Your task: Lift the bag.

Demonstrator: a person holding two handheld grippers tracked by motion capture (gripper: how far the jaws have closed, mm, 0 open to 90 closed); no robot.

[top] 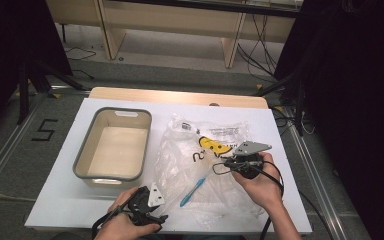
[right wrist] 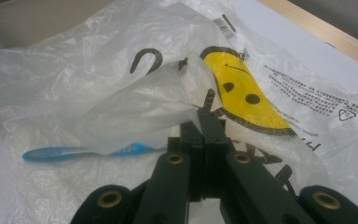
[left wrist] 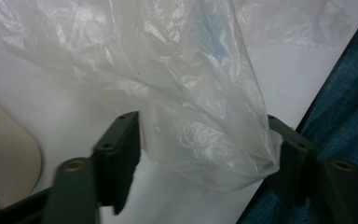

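Note:
A clear plastic bag point(top: 190, 150) printed with a yellow smiley face lies crumpled on the white table point(top: 55, 200). A blue toothbrush point(top: 192, 192) lies inside it, near the front. My right gripper point(top: 222, 166) is shut on a raised fold of the bag point(right wrist: 121, 107), and the toothbrush point(right wrist: 56, 153) lies just beyond its jaws. My left gripper point(top: 160, 217) sits at the table's front edge. In the left gripper view, it point(left wrist: 205, 158) stands wide open with a loose corner of the bag point(left wrist: 191, 93) hanging between the jaws, unclamped.
An empty beige bin with a grey rim point(top: 82, 150) stands on the left of the table, close to my left hand. The table's front edge and the person's blue-clad leg point(left wrist: 335, 116) are right beside the left gripper.

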